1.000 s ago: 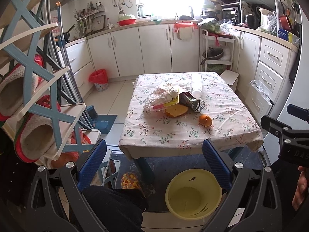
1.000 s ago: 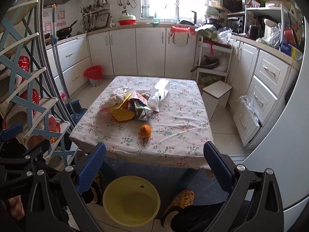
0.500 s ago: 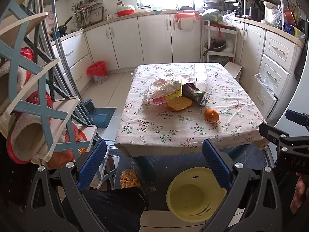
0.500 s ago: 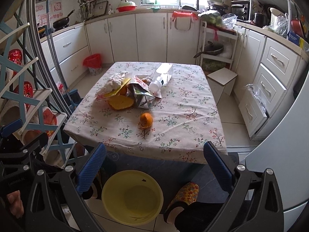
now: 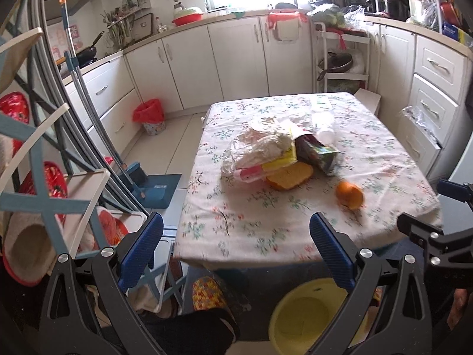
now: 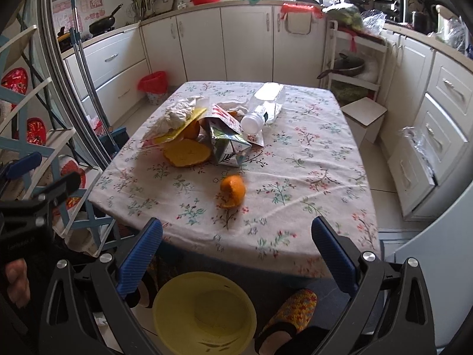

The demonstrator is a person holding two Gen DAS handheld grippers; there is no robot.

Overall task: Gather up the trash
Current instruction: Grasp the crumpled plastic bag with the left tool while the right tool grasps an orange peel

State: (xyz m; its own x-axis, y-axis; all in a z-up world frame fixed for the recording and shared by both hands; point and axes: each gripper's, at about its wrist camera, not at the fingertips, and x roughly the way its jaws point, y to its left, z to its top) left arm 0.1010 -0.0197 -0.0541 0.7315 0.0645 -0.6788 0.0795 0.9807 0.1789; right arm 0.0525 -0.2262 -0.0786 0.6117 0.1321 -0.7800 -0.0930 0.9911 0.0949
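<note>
A low table with a floral cloth (image 5: 251,230) (image 6: 310,195) holds a pile of trash: a crumpled plastic bag (image 5: 260,148) (image 6: 174,115), a large orange peel (image 5: 291,174) (image 6: 186,153), a crushed carton (image 5: 319,156) (image 6: 230,145) and a clear plastic bottle (image 5: 323,121) (image 6: 263,106). A smaller orange peel (image 5: 348,196) (image 6: 233,190) lies alone nearer the front edge. A yellow basin (image 5: 307,316) (image 6: 204,313) stands on the floor before the table. My left gripper (image 5: 236,251) and right gripper (image 6: 236,254) are both open and empty, short of the table's front edge.
A blue and white shoe rack (image 5: 44,201) (image 6: 35,148) stands at the left, with a broom and dustpan (image 5: 147,180) beside it. A red-lined bin (image 5: 149,115) (image 6: 153,85) sits by the cabinets. White drawers (image 6: 437,136) line the right. The person's slippered feet (image 6: 295,307) are below.
Both grippers have moved forward toward the table, so the trash pile looms larger. The jaws have stayed open.
</note>
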